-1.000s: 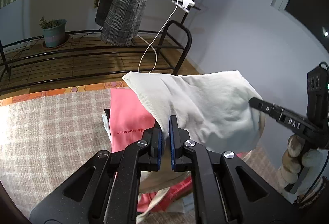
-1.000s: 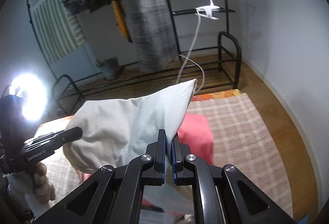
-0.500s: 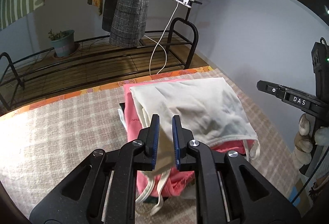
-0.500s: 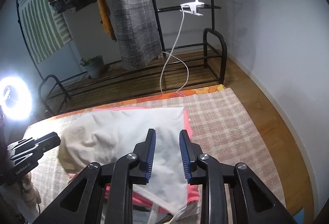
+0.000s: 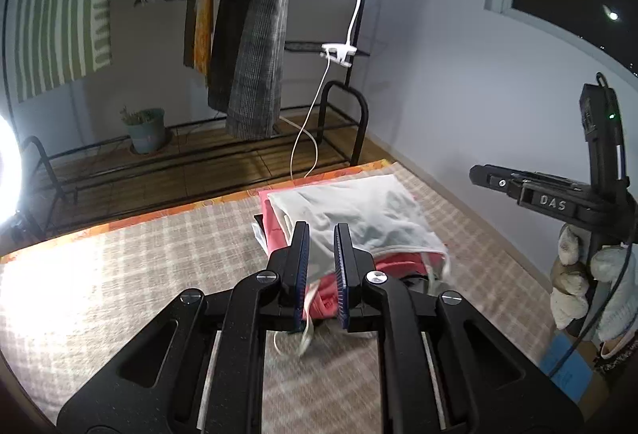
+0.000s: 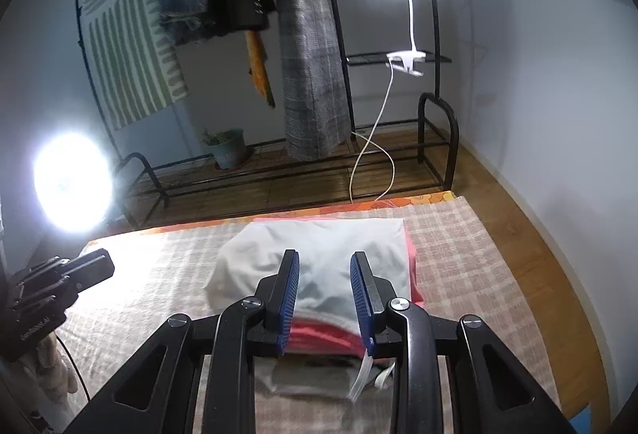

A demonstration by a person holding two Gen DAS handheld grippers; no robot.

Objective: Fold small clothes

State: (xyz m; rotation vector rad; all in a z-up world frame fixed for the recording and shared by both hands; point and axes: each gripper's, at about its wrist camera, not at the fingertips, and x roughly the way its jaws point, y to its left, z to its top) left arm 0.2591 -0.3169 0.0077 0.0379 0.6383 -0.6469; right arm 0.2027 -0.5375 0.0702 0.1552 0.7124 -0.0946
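A: Status?
B: My left gripper (image 5: 321, 266) and right gripper (image 6: 325, 298) both spread, holding nothing. White garment (image 6: 319, 254) lies on pink one (image 6: 331, 334), on the mat (image 5: 119, 274) at 12 o'clock.
A: Text?
B: "DAS" on right gripper (image 5: 552, 202).

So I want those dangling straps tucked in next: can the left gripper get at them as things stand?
Probably yes. The left gripper is open, and the white straps trail off the pile's near edge just below its fingers, with nothing covering them.
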